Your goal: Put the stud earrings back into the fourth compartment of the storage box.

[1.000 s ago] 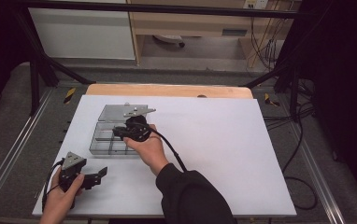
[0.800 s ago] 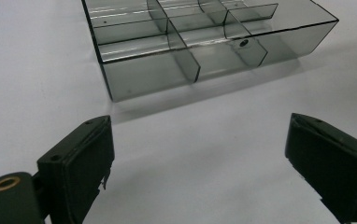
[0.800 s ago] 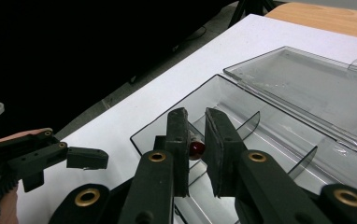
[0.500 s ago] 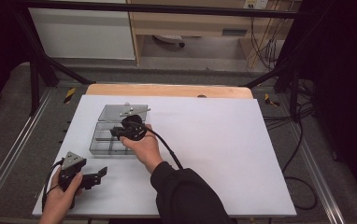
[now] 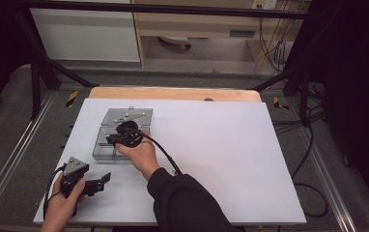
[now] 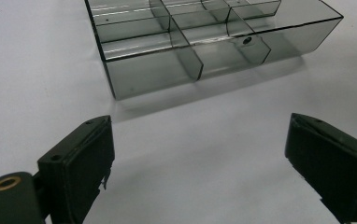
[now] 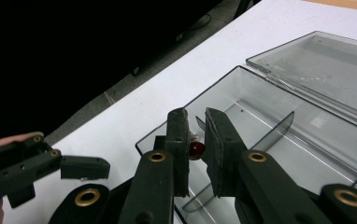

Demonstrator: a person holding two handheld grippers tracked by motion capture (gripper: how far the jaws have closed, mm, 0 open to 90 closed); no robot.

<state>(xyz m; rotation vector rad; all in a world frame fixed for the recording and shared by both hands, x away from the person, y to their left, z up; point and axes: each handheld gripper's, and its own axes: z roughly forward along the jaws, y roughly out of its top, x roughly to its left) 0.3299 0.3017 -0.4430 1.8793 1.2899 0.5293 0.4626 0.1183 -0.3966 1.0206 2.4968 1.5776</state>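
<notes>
— Where's the right gripper [image 5: 120, 139] just now?

— Over the clear compartment box [image 5: 106, 150], which sits toward the bench's [image 5: 231, 145] left edge, about midway between front and back. Its lid [image 5: 127, 116] lies open flat behind it, toward the far edge.

— Is it holding anything?

— Yes. In the right gripper view its fingers [image 7: 179, 140] are pinched on a small red bead [image 7: 196, 149], with something thin and clear poking up beside it; I can't tell what that is. The bead hangs just above a divider [image 7: 272, 133] inside the box.

— And the left gripper [image 5: 98, 181]?

— Down near the bench's front left corner, apart from the box. Its fingers [image 6: 81, 158] stand wide apart with nothing between them, pointing at the box's near wall [image 6: 148, 77].

— Anything in those near compartments?

— They look bare from the left gripper view.
</notes>
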